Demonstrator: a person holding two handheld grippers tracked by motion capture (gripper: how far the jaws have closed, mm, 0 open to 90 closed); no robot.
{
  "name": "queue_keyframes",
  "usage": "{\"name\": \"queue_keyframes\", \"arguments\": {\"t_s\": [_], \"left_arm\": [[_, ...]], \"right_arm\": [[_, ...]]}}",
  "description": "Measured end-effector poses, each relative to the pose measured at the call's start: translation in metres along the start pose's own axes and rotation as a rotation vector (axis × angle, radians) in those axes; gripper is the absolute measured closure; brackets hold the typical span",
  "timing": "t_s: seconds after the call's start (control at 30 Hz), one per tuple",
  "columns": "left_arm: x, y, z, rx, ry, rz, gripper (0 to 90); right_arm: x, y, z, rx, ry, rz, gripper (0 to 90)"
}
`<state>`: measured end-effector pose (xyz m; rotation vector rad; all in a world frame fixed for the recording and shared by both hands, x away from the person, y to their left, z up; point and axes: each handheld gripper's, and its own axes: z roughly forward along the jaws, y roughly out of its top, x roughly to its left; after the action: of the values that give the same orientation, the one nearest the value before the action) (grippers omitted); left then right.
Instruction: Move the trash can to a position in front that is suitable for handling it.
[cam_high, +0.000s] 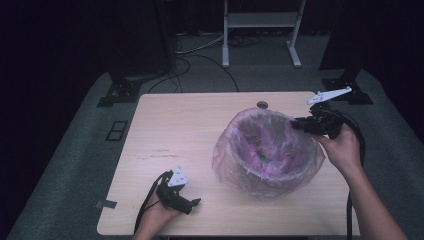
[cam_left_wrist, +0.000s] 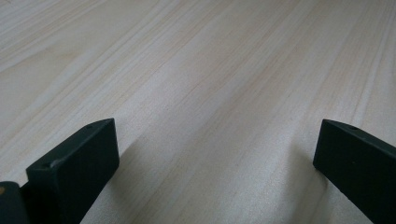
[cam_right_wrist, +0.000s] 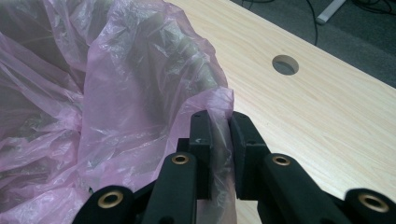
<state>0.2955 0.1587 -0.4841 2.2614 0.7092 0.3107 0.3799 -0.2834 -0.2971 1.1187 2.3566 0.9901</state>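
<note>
Pink bag film is caught between the jaws of the right tongs, which are pressed together on a fold of its edge; in the right gripper view the thin plastic runs down through the narrow slit between the two black pads. In the high view the right tongs sit at the far right rim of the bin, held by the person's right hand, with the grey three-cornered plate tilted up above them and the cable trailing back along the forearm. The pink bag lines this round bin, its edge folded out and draped loosely over the rim and partway down the outside wall. Something small and dark lies at the bottom inside the liner; what it is cannot be told.

The left tongs lie near the front left of the tabletop, well apart from the bin, in the person's left hand. Their jaws stand spread wide, and the left gripper view shows bare pale wood between them.

A round cable hole sits in the tabletop just behind the bin. Beyond the far edge, cables lie on the grey floor near a white frame.
</note>
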Motion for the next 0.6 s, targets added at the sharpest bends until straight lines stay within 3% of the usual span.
{"name": "queue_keyframes", "arguments": {"t_s": [0.27, 0.6], "left_arm": [[0.001, -0.001, -0.001, 0.000, -0.002, 0.002, 0.0], [0.003, -0.006, -0.007, 0.001, -0.004, 0.007, 0.0]], "right_arm": [[0.009, 0.003, 0.002, 0.004, 0.021, -0.021, 80.5], [0.031, 0.011, 0.009, 0.015, 0.056, -0.067, 80.5]]}}
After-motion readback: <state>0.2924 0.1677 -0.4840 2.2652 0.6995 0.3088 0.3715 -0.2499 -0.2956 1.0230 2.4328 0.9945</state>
